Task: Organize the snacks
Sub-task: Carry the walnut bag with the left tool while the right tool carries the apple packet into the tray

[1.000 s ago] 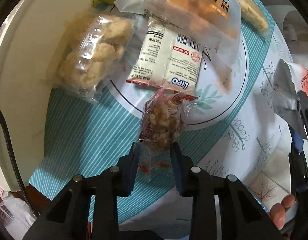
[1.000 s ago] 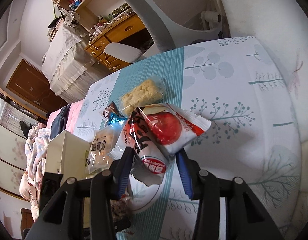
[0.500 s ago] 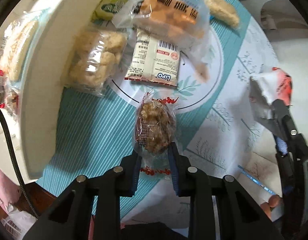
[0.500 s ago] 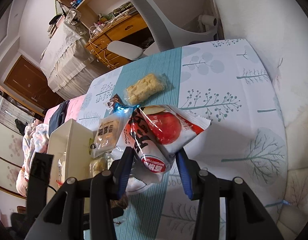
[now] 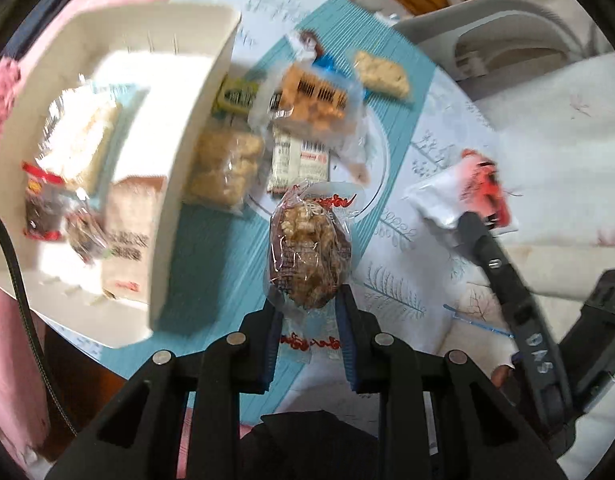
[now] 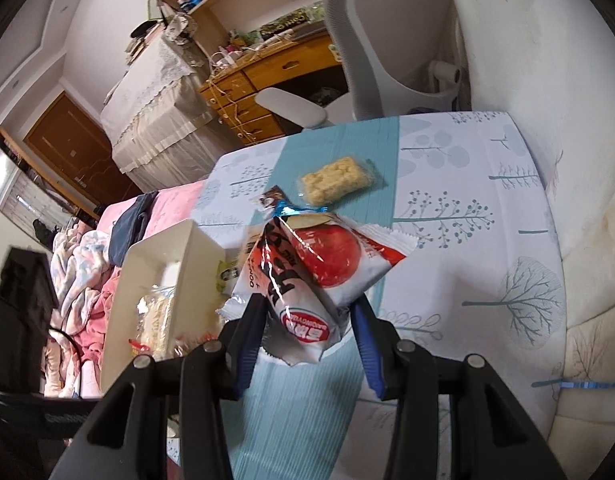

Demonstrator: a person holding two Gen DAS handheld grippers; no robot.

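Note:
My left gripper (image 5: 309, 320) is shut on a clear packet of brown nut brittle (image 5: 307, 256) and holds it above the table, right of the white box (image 5: 195, 152). The box holds several snack packets (image 5: 79, 148). My right gripper (image 6: 305, 320) is shut on a red-and-white snack bag (image 6: 323, 268), held above the table; it also shows in the left wrist view (image 5: 463, 196). Loose snacks lie on the table: a puffed-rice packet (image 5: 223, 168), a white Lipo packet (image 5: 299, 160), an orange cracker bag (image 5: 315, 100) and a yellow rice cake (image 6: 339, 180).
The table has a white tree-print cloth with a teal stripe (image 6: 347, 152). A grey office chair (image 6: 387, 40) stands behind it. A wooden desk (image 6: 267, 76) and a bed with pink bedding (image 6: 87, 264) lie beyond the table edge.
My left gripper has lifted the nut brittle packet and pulled back, bringing the white box into view at left. My right gripper has risen with the red-and-white bag.

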